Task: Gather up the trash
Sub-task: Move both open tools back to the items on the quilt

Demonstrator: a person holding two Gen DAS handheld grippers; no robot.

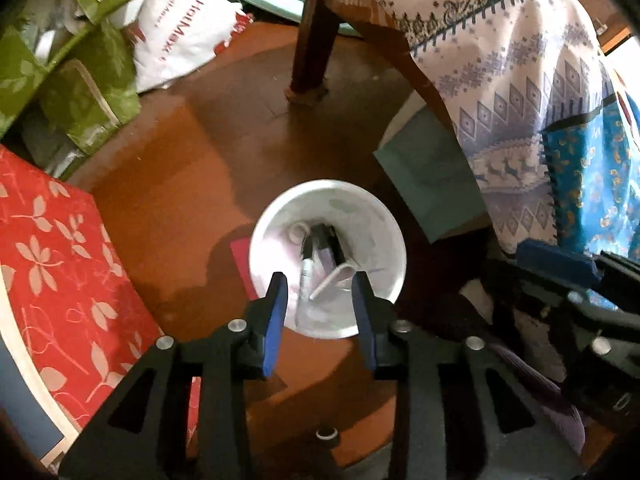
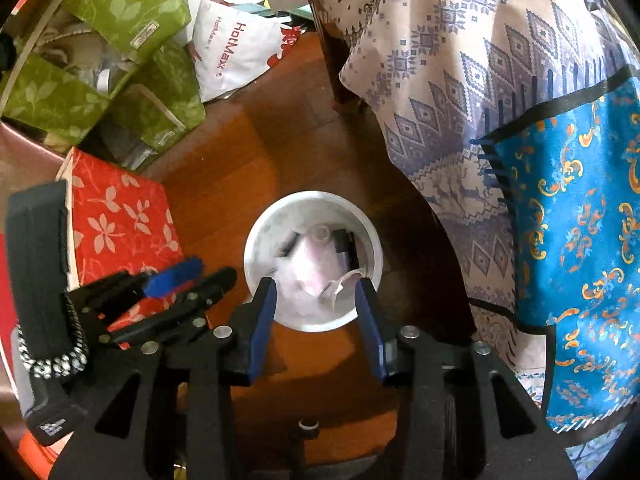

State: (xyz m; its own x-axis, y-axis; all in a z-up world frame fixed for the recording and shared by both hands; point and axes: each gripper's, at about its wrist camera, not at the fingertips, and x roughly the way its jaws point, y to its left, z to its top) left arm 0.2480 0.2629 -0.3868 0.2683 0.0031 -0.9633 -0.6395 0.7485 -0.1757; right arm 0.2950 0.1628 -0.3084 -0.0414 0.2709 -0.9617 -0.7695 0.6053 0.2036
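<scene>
Trash is lying inside a white bucket [image 1: 328, 258] standing on the brown wooden floor [image 1: 192, 160]: a marker pen [image 1: 307, 278], a bottle cap [image 1: 298, 232] and dark scraps. In the left wrist view, the left gripper [image 1: 320, 292] is hovering over the bucket's near rim, its jaws standing wide apart and holding nothing. A red floral box [image 1: 60, 264] is sitting to the left, a patterned cloth [image 1: 520, 80] hanging at right.

In the right wrist view, the right gripper [image 2: 316, 300] is likewise hanging above the bucket [image 2: 314, 260], jaws spread wide and empty. The left gripper [image 2: 176, 284] is showing at left over the red box [image 2: 120, 216], beside green boxes [image 2: 120, 40] and a white bag [image 2: 240, 52].
</scene>
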